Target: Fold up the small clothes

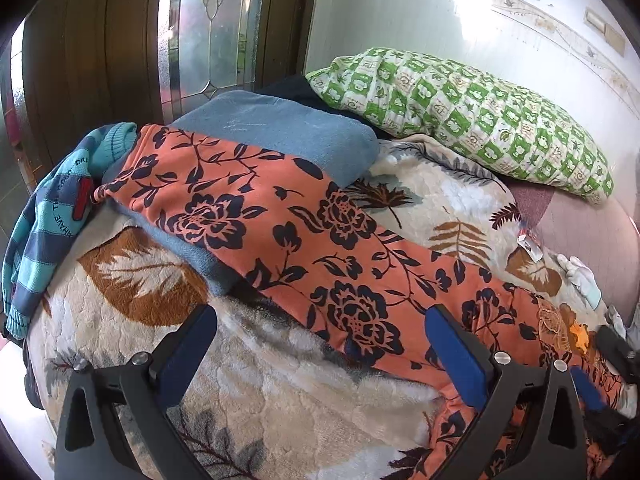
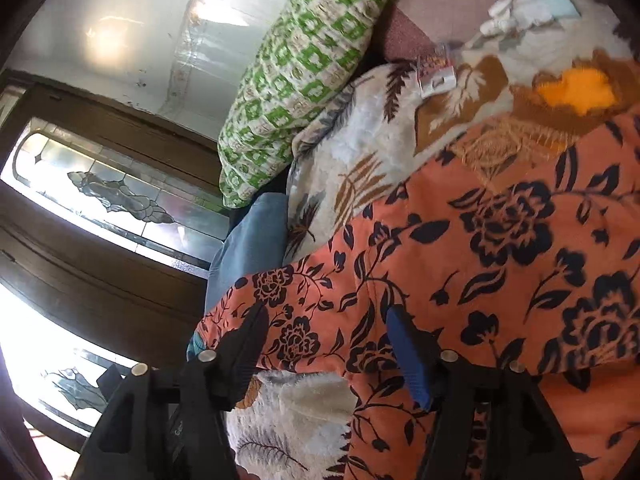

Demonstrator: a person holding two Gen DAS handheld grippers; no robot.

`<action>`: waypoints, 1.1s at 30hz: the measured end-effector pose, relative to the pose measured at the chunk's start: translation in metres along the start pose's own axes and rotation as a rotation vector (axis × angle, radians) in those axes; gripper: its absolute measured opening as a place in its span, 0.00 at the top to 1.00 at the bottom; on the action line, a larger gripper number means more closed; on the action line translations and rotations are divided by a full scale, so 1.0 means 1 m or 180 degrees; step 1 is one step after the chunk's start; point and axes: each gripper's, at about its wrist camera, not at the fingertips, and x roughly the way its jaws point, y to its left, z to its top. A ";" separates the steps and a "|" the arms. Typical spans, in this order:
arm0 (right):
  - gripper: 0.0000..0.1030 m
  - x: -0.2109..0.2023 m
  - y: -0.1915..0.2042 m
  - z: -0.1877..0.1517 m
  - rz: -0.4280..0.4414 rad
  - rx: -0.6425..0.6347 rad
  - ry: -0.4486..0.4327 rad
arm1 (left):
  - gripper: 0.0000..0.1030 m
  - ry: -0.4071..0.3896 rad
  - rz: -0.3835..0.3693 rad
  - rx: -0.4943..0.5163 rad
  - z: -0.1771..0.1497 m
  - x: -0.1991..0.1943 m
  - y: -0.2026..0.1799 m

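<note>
An orange garment with dark blue flowers (image 1: pixel 304 240) lies stretched across the leaf-patterned blanket (image 1: pixel 280 400); its far end rests on a folded blue towel (image 1: pixel 288 132). My left gripper (image 1: pixel 320 344) is open, its fingers straddling the garment's near edge just above the blanket. In the right wrist view the same orange garment (image 2: pixel 500 248) fills the right side. My right gripper (image 2: pixel 328 340) is open, its fingers over the garment's edge. The right gripper also shows at the right edge of the left wrist view (image 1: pixel 616 352).
A striped teal sweater (image 1: pixel 48 220) lies at the blanket's left edge. A green checked pillow (image 1: pixel 472 116) lies against the white wall. Small white socks (image 1: pixel 580 276) and a packet (image 1: pixel 530 248) lie at right. A wooden door with leaded glass (image 1: pixel 208 24) stands behind.
</note>
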 end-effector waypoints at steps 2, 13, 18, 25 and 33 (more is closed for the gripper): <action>0.36 -0.028 0.004 0.010 -0.0197 -0.0179 -0.0173 | 0.00 -0.0006 -0.0036 0.0039 -0.001 0.000 -0.010; 0.38 -0.124 -0.144 0.042 -0.2012 0.0076 -0.0056 | 0.00 0.0213 -0.0018 0.0539 -0.022 0.035 -0.087; 0.51 -0.154 -0.153 0.032 -0.2042 -0.0069 -0.0077 | 0.00 0.0574 0.0522 0.1140 -0.048 0.072 -0.118; 0.51 -0.184 -0.122 0.003 -0.2034 -0.0443 -0.0287 | 0.00 0.0530 0.0415 0.0875 -0.034 0.049 -0.097; 0.50 -0.185 -0.077 0.000 -0.1659 -0.0931 -0.0456 | 0.00 0.0152 0.0369 0.0012 -0.011 -0.024 -0.003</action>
